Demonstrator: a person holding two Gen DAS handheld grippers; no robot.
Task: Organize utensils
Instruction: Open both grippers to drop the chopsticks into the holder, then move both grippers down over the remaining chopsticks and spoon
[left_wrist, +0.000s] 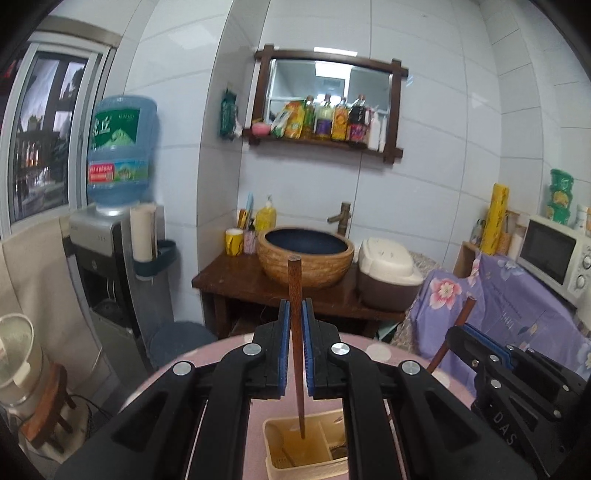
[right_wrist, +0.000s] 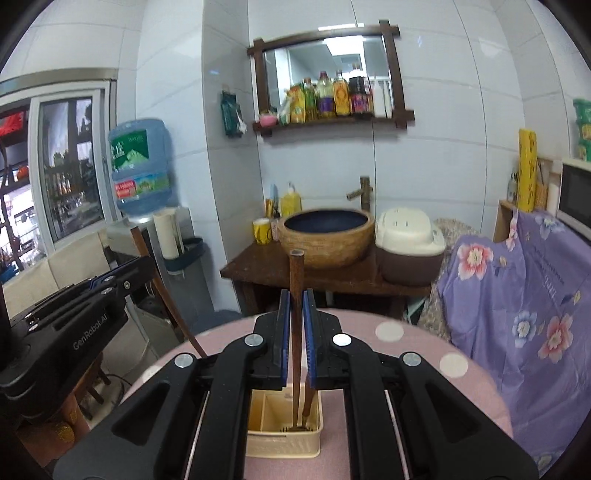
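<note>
My left gripper (left_wrist: 295, 308) is shut on a brown wooden chopstick (left_wrist: 296, 350). The stick stands upright with its tip down in a beige divided utensil holder (left_wrist: 306, 470) on the pink dotted table (left_wrist: 376, 350). My right gripper (right_wrist: 296, 295) is shut on a second brown chopstick (right_wrist: 295, 332), also upright, whose lower end reaches into the right compartment of the holder (right_wrist: 280, 445). Another wooden handle (right_wrist: 308, 402) leans beside it there. Each gripper shows in the other's view: the right gripper (left_wrist: 461, 328) at the right, the left gripper (right_wrist: 147, 264) at the left.
Beyond the table stands a dark wooden washstand (left_wrist: 236, 277) with a woven basin (left_wrist: 304, 254) and a rice cooker (left_wrist: 388, 273). A water dispenser (left_wrist: 107, 251) is at the left. A purple floral cloth (right_wrist: 524, 295) covers furniture at the right, under a microwave (left_wrist: 554, 254).
</note>
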